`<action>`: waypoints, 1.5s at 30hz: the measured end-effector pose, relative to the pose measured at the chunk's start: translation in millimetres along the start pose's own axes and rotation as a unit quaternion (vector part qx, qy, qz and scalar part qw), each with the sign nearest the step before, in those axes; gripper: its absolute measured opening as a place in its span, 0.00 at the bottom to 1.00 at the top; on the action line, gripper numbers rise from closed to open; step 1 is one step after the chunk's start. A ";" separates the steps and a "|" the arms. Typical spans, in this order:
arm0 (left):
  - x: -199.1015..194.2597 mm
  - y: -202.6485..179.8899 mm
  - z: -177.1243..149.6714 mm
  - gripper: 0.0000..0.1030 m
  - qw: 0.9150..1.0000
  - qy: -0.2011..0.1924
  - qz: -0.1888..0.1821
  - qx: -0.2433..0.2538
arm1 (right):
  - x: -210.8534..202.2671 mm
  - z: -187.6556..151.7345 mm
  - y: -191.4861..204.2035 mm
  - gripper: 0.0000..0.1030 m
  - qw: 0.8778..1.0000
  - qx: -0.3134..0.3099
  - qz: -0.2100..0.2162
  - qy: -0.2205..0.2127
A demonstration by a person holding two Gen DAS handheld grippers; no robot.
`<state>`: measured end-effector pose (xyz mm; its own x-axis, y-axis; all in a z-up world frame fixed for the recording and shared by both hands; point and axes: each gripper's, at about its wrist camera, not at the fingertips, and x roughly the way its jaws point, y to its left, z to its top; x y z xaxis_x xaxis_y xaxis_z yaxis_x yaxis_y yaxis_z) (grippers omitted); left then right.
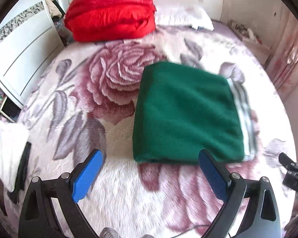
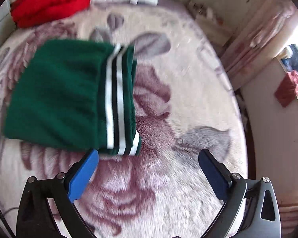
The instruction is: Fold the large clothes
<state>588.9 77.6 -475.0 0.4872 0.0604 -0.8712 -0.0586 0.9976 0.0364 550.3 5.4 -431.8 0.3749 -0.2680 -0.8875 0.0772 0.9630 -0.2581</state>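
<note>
A dark green fleece garment (image 1: pixel 186 113) lies folded into a rectangle on the floral bed blanket (image 1: pixel 101 83), with white and black striped trim along its right edge. It also shows in the right wrist view (image 2: pixel 61 99), trim (image 2: pixel 117 103) on the right. My left gripper (image 1: pixel 151 154) is open and empty, just in front of the garment's near edge. My right gripper (image 2: pixel 149 154) is open and empty, near the garment's front right corner. Part of the right gripper (image 1: pixel 294 170) shows at the right edge of the left wrist view.
A red quilt (image 1: pixel 111 10) is bundled at the head of the bed beside a white pillow (image 1: pixel 184 15). A white cabinet (image 1: pixel 19 49) stands left of the bed. White fabric (image 1: pixel 6 150) lies at the bed's left edge. A wall and curtain (image 2: pixel 258 45) run along the right.
</note>
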 end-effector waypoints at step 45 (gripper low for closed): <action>-494.2 28.1 -84.3 0.99 0.990 -0.135 -0.026 -0.017 | -660.4 -159.3 -196.6 0.99 0.980 0.041 0.026 -0.192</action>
<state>273.1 73.0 -84.7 0.7052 0.0209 -0.7087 -0.0550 0.9982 -0.0252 140.3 -11.5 144.2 0.6996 -0.2039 -0.6848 0.1167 0.9782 -0.1720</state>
